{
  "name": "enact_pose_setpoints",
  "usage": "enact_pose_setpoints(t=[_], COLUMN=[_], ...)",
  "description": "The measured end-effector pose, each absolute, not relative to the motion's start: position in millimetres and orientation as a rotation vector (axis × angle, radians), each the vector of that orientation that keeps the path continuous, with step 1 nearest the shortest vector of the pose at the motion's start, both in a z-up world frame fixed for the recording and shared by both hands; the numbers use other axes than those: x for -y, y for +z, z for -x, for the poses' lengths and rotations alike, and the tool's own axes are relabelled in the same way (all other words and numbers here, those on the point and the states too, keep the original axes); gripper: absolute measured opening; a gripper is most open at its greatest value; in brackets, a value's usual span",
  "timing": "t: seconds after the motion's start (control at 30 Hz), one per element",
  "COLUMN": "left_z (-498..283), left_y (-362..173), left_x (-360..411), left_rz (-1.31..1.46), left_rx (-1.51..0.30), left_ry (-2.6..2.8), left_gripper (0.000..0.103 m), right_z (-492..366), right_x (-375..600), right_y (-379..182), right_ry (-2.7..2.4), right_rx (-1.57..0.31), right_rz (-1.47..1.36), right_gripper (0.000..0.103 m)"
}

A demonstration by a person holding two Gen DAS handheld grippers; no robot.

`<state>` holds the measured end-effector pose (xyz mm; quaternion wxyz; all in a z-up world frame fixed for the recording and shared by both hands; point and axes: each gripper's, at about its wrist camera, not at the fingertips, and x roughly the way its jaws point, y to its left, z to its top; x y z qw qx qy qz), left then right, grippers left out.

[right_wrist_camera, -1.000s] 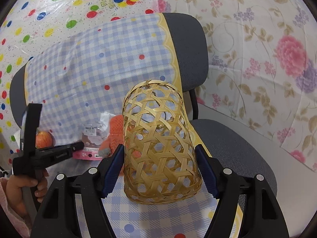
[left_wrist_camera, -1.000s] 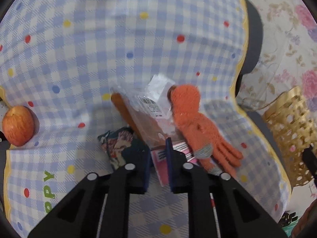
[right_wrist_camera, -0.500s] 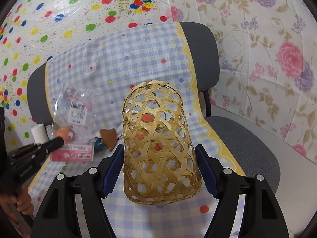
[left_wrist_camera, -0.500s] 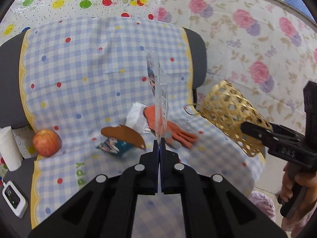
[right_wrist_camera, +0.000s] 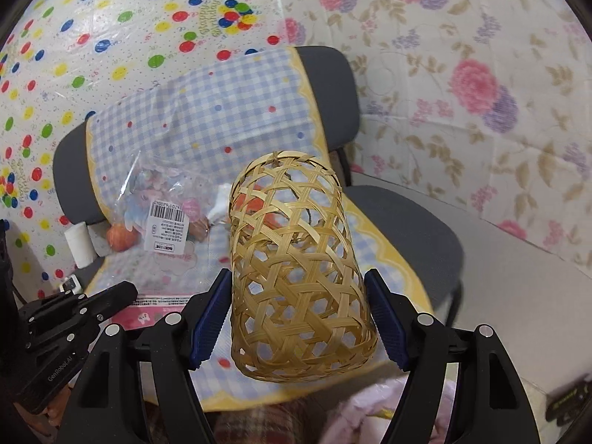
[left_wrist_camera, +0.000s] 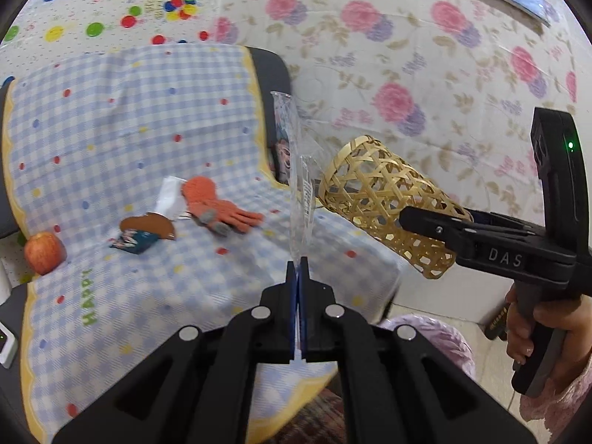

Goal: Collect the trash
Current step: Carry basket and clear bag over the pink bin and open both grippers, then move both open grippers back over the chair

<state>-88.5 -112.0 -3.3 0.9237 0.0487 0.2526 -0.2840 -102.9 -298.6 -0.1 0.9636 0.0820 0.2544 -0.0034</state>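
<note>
Our left gripper (left_wrist_camera: 298, 264) pinches the clear plastic wrapper (left_wrist_camera: 296, 170); our right gripper (right_wrist_camera: 296, 318) clamps the bamboo basket (right_wrist_camera: 296, 266) wide.

I can't read the barcode label (right_wrist_camera: 165, 230) text on the clear plastic wrapper (right_wrist_camera: 162, 222). The woven basket (right_wrist_camera: 296, 270) hides most of the orange glove (right_wrist_camera: 251, 203). The apple (right_wrist_camera: 122, 237) is half behind the wrapper, and the white device (left_wrist_camera: 5, 344) is cut by the frame edge.

We've got black plastic grippers: left gripper (left_wrist_camera: 298, 270) and right gripper (right_wrist_camera: 296, 318) with blue ribbed pads (right_wrist_camera: 209, 318), silver screws, "DAS" lettering, pink sleeve (left_wrist_camera: 555, 403).
</note>
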Motion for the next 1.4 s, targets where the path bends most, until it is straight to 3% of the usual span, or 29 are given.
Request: enact_pose_setpoints(t=[0.57,0.97,1.0,1.07,1.1,1.13,1.4], left_z=[135,128,127,124,123,123,114], left_y=[-56,-72,-74,-80,-82,-84,-77], left_x=[208,242,243,248,247,245,216], left_rz=[-0.227,-0.235,-0.236,-0.252,-0.263,-0.264,-0.211], left_rx=[-0.655,-0.716,-0.727,-0.763,-0.771,-0.77,-0.775], left_ry=[-0.777,-0.829,-0.831,-0.838,-0.827,-0.817,-0.757], left_gripper=[0.0,0.0,0.002,0.016,0.036,0.048,0.048], right_z=[213,213,211,211,211,212,214], right_x=[385,406,407,409,410,411,409], right_y=[-56,-73,-76,-81,-82,-83,-73], right_ry=[-0.295,-0.297,-0.294,-0.302,-0.305,-0.309,-0.319], right_rx=[-0.637,-0.645,-0.655,-0.671,-0.675,-0.674,-0.653], right_rz=[-0.237,-0.314,-0.319,-0.327,-0.334,-0.339,-0.328], right_gripper=[0.072,0.073,0.074,0.075,0.077,0.077,0.077])
